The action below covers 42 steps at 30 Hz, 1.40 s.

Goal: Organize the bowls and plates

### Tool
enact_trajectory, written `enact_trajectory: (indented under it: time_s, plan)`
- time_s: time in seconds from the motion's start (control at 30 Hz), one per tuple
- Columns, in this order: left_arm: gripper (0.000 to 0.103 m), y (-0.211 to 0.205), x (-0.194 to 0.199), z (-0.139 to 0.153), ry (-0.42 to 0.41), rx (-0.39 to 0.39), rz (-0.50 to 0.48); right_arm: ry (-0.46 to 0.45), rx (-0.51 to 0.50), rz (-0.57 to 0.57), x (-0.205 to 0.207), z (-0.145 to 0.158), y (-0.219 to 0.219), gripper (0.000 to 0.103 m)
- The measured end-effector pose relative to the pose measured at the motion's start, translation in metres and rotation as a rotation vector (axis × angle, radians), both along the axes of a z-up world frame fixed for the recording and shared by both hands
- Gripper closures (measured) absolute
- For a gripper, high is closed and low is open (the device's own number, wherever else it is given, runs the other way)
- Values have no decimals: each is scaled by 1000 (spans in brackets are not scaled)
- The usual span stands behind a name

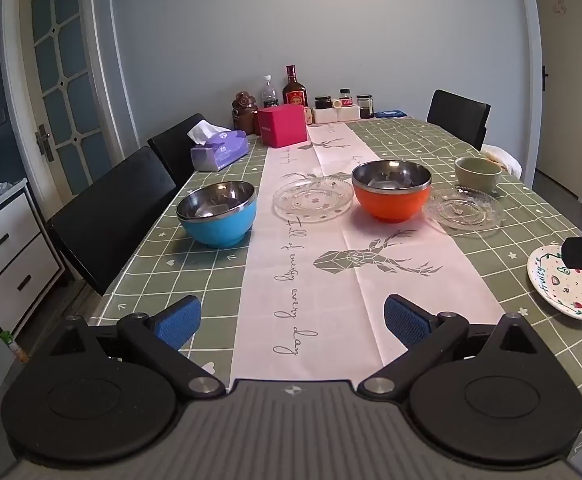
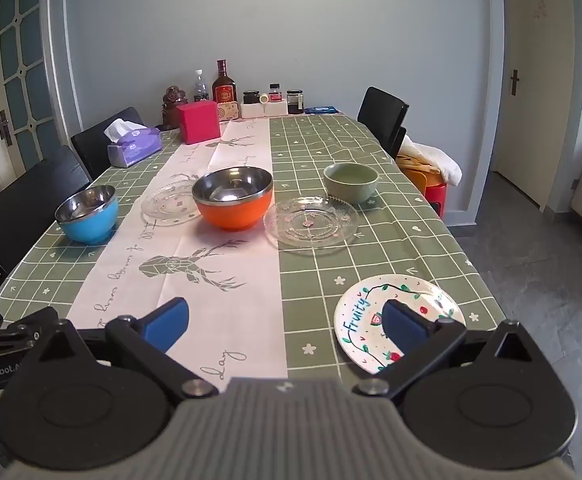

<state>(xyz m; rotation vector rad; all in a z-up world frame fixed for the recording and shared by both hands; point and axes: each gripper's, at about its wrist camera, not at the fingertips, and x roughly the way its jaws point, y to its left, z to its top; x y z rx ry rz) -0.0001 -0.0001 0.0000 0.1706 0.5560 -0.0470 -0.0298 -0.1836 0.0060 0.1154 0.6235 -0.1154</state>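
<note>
A blue steel-lined bowl (image 1: pixel 218 213) (image 2: pixel 87 214) stands at the left. An orange steel-lined bowl (image 1: pixel 392 191) (image 2: pixel 233 197) sits mid-table between two clear glass plates (image 1: pixel 312 199) (image 1: pixel 464 210) (image 2: pixel 310 221) (image 2: pixel 169 205). A green ceramic bowl (image 1: pixel 478 174) (image 2: pixel 351 182) is behind the right glass plate. A white painted "Fruity" plate (image 1: pixel 566 290) (image 2: pixel 395 318) lies near the front right edge. My left gripper (image 1: pixel 293 326) hangs open over the pink runner, nothing between its fingers. My right gripper (image 2: pixel 287 326) is open; its right finger hovers over the painted plate.
A green checked table (image 2: pixel 323 144) carries a pink runner (image 1: pixel 331 264). At the far end stand a tissue box (image 1: pixel 219 150), a red box (image 1: pixel 285 125), bottles and jars (image 1: pixel 295 88). Black chairs (image 1: pixel 111 208) line the left side, another chair (image 2: pixel 383 118) is far right.
</note>
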Motion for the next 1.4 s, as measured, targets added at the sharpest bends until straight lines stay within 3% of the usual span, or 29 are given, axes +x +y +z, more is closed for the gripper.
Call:
enact_trajectory:
  time_s: [1.4]
  plan:
    - [0,0,3,-7,14,6,7,-4,11,-6,1,1,-2,3]
